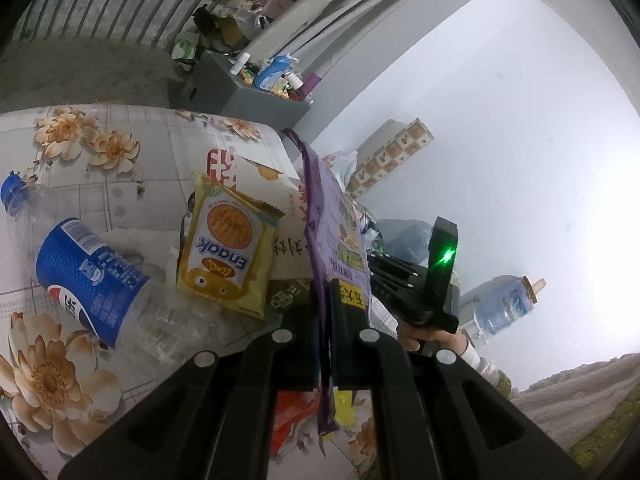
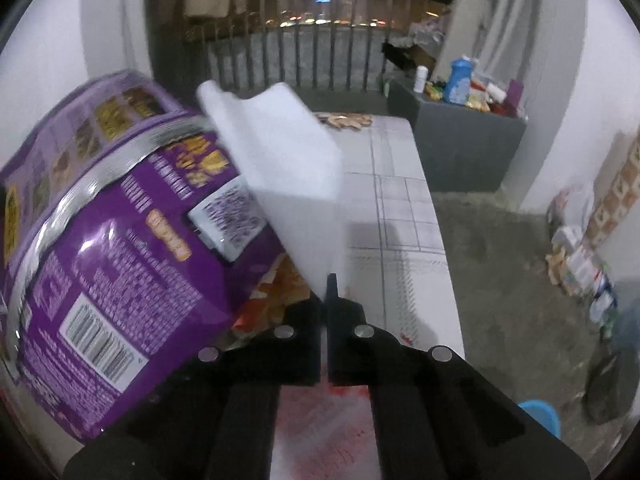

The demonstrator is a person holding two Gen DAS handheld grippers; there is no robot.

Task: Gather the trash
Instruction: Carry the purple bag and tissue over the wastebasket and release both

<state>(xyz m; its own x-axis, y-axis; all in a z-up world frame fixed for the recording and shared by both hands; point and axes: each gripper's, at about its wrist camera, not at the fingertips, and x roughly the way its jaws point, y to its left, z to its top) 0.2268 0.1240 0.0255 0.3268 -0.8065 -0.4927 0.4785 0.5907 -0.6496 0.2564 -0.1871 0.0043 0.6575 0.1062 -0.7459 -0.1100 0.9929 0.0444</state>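
Floral tablecloth [image 1: 80, 152], balcony railing [image 2: 320, 60] behind; left gripper [image 1: 326, 320] clamps purple bag [image 1: 332, 216]; right gripper [image 2: 325, 312] pinches white sheet [image 2: 288, 160], probably foam.

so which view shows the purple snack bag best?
Right wrist: the crinkled purple plastic snack bag shows its broad printed face and barcode. Left wrist sees it edge-on, clamped between the left gripper jaws.
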